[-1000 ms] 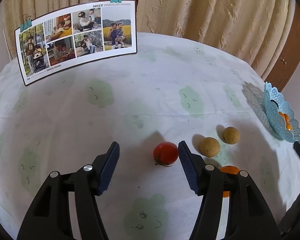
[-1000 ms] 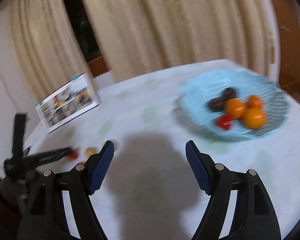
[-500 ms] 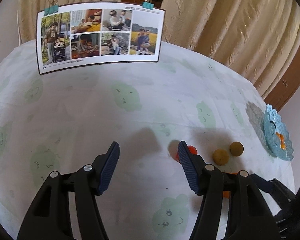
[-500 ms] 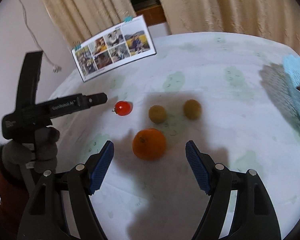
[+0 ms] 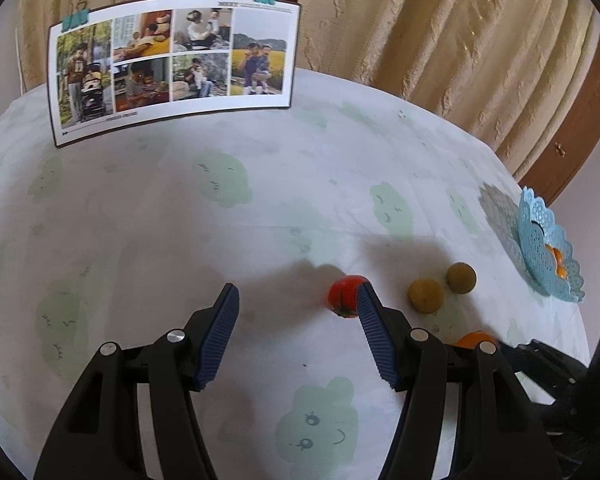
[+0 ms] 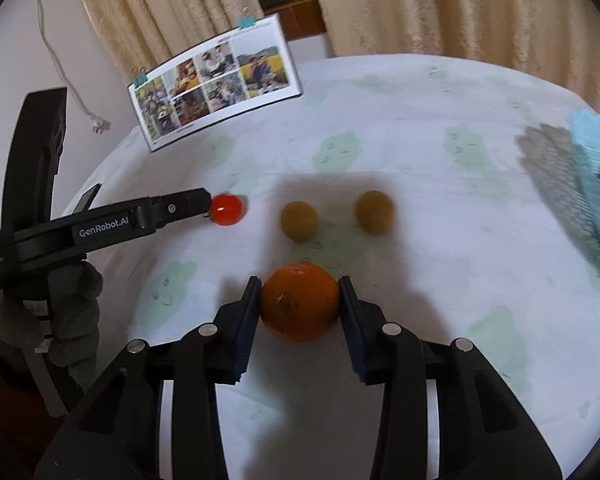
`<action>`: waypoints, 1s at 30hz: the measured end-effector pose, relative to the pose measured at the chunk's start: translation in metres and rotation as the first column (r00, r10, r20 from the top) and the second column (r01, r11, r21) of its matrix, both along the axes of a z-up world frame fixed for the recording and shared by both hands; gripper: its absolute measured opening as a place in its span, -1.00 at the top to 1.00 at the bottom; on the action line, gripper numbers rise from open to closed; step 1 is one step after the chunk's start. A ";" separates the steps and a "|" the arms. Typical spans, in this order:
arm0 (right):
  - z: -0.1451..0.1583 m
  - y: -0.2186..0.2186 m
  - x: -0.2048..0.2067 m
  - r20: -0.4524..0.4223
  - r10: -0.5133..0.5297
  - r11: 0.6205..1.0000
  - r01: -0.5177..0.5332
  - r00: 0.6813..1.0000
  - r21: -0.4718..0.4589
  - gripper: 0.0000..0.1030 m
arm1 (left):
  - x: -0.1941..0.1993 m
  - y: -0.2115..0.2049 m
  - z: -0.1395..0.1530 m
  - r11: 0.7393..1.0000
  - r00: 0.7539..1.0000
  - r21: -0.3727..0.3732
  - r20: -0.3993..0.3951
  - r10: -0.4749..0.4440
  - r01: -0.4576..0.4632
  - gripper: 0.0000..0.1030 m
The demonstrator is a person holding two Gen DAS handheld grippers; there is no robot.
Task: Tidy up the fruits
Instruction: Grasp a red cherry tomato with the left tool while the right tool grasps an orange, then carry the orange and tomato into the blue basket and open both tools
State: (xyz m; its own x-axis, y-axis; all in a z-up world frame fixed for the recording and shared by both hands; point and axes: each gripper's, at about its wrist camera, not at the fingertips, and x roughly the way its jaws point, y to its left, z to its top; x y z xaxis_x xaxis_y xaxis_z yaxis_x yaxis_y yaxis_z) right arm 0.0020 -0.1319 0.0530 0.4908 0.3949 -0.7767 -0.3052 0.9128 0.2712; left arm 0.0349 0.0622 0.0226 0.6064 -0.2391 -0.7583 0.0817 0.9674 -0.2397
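Now right gripper (image 6: 300, 308) jaws pinching orange (image 6: 300, 306) at lower centre; left gripper (image 5: 296, 336) jaws spread, tomato (image 5: 342, 295) beside right jaw.

Round worktop (image 6: 420, 128) under a cloud-print cloth, bearing: photo card (image 6: 216, 84) at far left; tomato (image 6: 228, 209); two kiwis (image 6: 299, 220) (image 6: 375, 211); orange (image 6: 300, 300) nearest; blue basket (image 6: 596, 184) at right.
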 end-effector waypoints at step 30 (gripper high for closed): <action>0.029 -0.067 -0.028 0.094 -0.169 0.981 0.158 0.981 0.111 0.22 | 0.008 -0.043 -0.007 0.994 0.997 0.080 0.008 -0.074 0.073 0.46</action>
